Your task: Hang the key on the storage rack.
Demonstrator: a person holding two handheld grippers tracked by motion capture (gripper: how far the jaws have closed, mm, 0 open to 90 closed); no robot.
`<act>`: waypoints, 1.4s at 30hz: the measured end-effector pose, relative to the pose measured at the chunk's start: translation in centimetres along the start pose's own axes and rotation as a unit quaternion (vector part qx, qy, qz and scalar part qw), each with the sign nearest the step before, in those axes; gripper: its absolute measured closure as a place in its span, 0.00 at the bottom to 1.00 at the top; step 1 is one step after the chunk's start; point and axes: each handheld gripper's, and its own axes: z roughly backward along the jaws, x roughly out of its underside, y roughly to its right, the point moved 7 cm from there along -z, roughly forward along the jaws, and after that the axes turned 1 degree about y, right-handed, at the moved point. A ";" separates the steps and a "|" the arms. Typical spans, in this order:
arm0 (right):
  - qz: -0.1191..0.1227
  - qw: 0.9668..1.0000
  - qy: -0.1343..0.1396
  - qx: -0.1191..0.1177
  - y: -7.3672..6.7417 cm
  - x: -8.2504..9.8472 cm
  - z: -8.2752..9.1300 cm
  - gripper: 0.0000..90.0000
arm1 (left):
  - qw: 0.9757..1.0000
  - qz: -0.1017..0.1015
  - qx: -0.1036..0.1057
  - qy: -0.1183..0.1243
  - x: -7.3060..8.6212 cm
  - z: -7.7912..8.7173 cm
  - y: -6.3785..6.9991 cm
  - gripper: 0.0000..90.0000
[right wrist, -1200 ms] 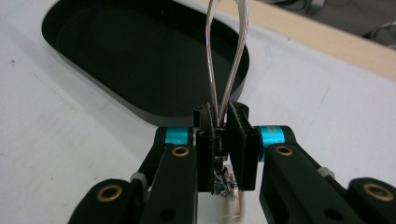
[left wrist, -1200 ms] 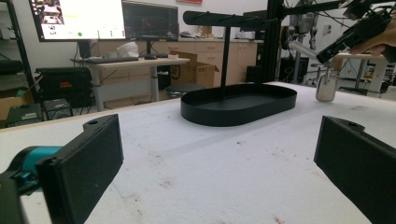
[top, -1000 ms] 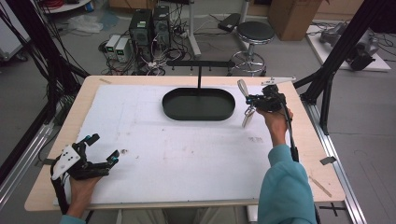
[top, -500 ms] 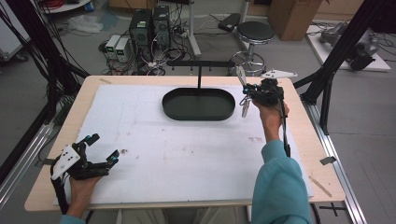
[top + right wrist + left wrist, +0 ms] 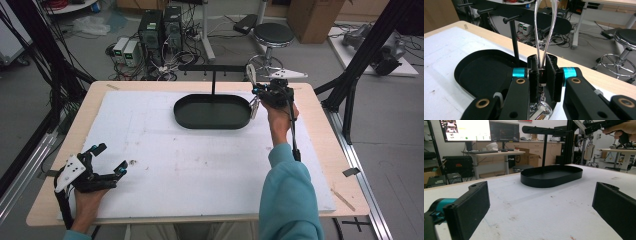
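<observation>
A black oval tray point(image 5: 181, 114) lies at the far middle of the white mat, with a black peg rack point(image 5: 214, 80) rising from behind it. My right gripper point(image 5: 256, 91) hovers at the tray's right end, shut on a shiny silver looped band point(image 5: 543, 30). The loop stands up from the jaws point(image 5: 250, 74) and a metal end hangs below them point(image 5: 254, 108). In the right gripper view the rack's pegs point(image 5: 512, 19) are just beyond the loop. My left gripper point(image 5: 111, 158) rests at the front left, open with nothing in it point(image 5: 541, 195). It faces the tray point(image 5: 551, 176).
The wooden table edge point(image 5: 315, 120) frames the white mat point(image 5: 190, 160). A stool point(image 5: 272, 36), computers point(image 5: 160, 25) and cables sit on the floor beyond the far edge. Black frame posts point(image 5: 360, 65) stand at the right.
My right gripper has carried the silver band farther from the person and slightly left, closer to the rack. The left gripper has stayed put.
</observation>
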 end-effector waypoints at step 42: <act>0.021 0.996 -0.021 0.081 -0.3 1.8 -4.3 0.91 | 1.000 0.001 0.000 0.001 0.0 0.0 0.0 0.02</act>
